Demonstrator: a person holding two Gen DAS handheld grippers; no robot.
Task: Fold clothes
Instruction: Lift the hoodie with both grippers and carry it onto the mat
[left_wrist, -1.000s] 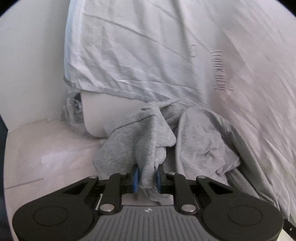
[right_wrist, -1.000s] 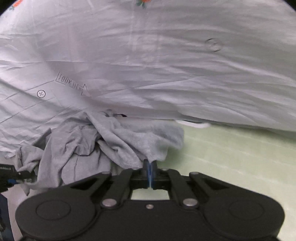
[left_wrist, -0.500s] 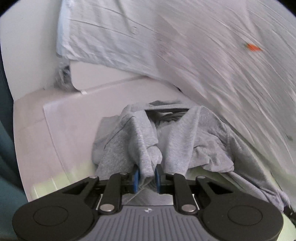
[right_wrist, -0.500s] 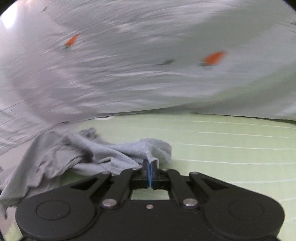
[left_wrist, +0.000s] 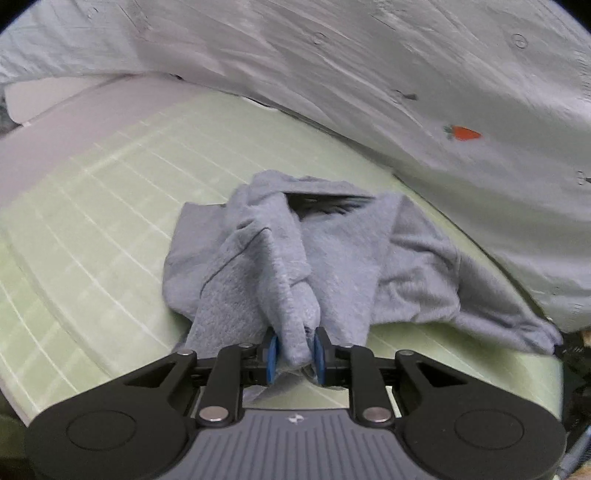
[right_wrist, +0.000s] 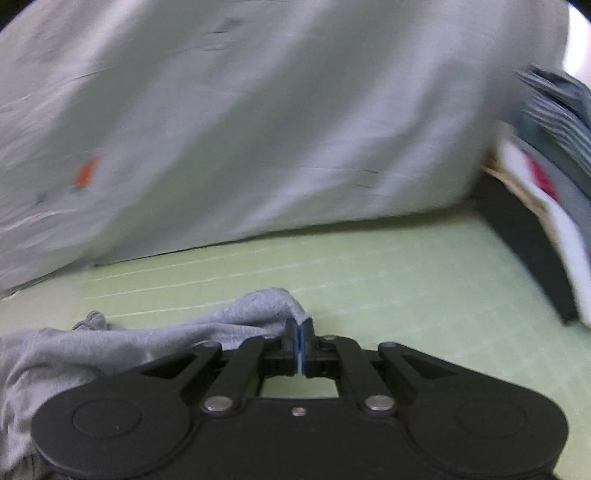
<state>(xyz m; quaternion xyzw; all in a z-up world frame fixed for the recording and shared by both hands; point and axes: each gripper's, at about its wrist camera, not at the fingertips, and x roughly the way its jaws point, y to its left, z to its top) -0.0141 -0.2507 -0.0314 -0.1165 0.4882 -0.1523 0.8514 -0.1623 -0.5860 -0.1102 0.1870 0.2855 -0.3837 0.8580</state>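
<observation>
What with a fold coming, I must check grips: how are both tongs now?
Left tongs: holding grey garment, jaws just been opening.
Right tongs: closed on the grey garment's edge.

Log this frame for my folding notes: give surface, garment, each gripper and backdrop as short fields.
surface: green mat with pale grid lines
garment: grey garment, crumpled, lying on the mat
left gripper: a bunched fold between the pads; jaws have just been opening
right gripper: shut on the garment's edge
backdrop: white sheet with a carrot print
right side: stacked clothes, blurred
</observation>
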